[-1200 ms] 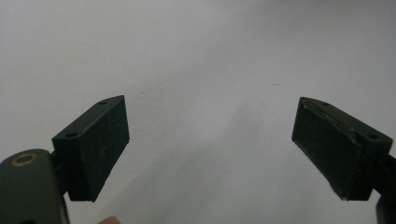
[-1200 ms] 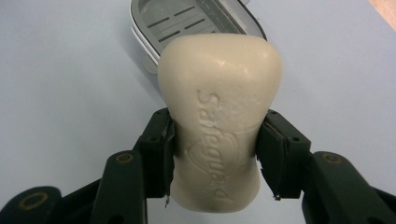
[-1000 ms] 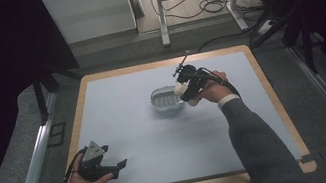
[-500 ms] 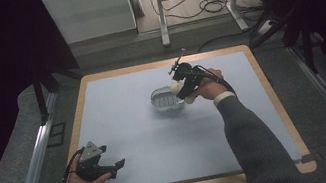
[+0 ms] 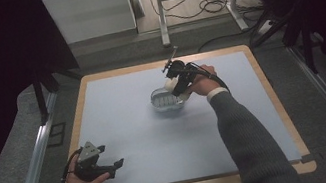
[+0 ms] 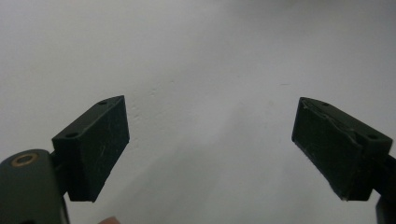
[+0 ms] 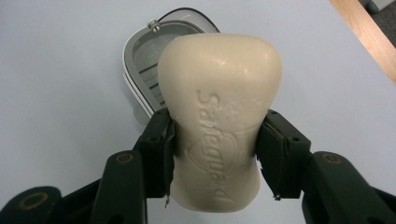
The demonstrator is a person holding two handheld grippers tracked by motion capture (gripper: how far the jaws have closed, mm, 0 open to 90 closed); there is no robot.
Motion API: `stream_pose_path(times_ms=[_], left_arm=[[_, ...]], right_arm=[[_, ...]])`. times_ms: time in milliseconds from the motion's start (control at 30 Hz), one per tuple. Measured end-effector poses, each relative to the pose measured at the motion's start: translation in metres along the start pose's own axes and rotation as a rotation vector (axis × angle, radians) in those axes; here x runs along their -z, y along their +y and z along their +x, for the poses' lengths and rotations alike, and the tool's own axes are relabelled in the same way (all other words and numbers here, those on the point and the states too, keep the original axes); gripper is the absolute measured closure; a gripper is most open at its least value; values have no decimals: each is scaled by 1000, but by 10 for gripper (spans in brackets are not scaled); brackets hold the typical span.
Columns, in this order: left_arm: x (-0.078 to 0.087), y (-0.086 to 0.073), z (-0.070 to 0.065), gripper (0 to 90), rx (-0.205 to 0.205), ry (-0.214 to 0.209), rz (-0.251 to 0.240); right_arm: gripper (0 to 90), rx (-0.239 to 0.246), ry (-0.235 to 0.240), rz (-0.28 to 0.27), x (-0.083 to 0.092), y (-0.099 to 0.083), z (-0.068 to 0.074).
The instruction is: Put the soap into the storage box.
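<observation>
A person sits at a table [image 5: 265, 104] with a light blue mat on top and a wooden edge around it. Each hand holds a black gripper.

The right gripper [image 7: 215, 140] is squeezing a bar of soap [image 7: 219, 121]. The soap is cream colored and has the word "Safeguard" pressed into it. The two black jaws press on its two narrow sides, near its middle. In the high view the right gripper [image 5: 176, 85] is out past the middle of the table, toward the far side, and the soap [image 5: 170, 84] shows as a small pale lump at its tip.

Right under the soap is a soap dish [image 7: 144, 60]. It is white and grey, with lines like ribs on its floor. In the right gripper view the soap hides a big part of the dish. I cannot tell if the soap touches the dish or is just above it. In the high view the soap dish [image 5: 165, 100] sits on the mat just beside the gripper.

The left gripper [image 5: 109, 169] is near the front left corner of the table, well apart from the dish. It has a grey three-cornered plate on top. In the left gripper view its jaws stand wide apart, with nothing between them but the pale mat.
</observation>
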State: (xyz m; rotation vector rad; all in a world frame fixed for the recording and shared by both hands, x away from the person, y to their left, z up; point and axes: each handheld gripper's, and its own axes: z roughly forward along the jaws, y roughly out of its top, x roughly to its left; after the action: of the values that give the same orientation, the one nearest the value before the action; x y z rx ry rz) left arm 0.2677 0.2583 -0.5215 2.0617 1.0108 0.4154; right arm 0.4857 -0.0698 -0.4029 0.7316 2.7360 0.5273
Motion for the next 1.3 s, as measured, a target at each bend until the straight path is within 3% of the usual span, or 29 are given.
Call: stream_pose_path(times_ms=[367, 767, 1133, 1300], left_arm=[[0, 0, 0, 116, -2, 0, 1], [-1, 0, 0, 116, -3, 0, 3], [-1, -1, 0, 116, -1, 1, 1], [-1, -1, 0, 116, -3, 0, 3]], right_arm=[[495, 36, 2, 0, -11, 14, 5], [495, 76, 6, 36, -33, 20, 11], [493, 107, 24, 64, -58, 18, 17], [488, 120, 25, 41, -60, 17, 18]])
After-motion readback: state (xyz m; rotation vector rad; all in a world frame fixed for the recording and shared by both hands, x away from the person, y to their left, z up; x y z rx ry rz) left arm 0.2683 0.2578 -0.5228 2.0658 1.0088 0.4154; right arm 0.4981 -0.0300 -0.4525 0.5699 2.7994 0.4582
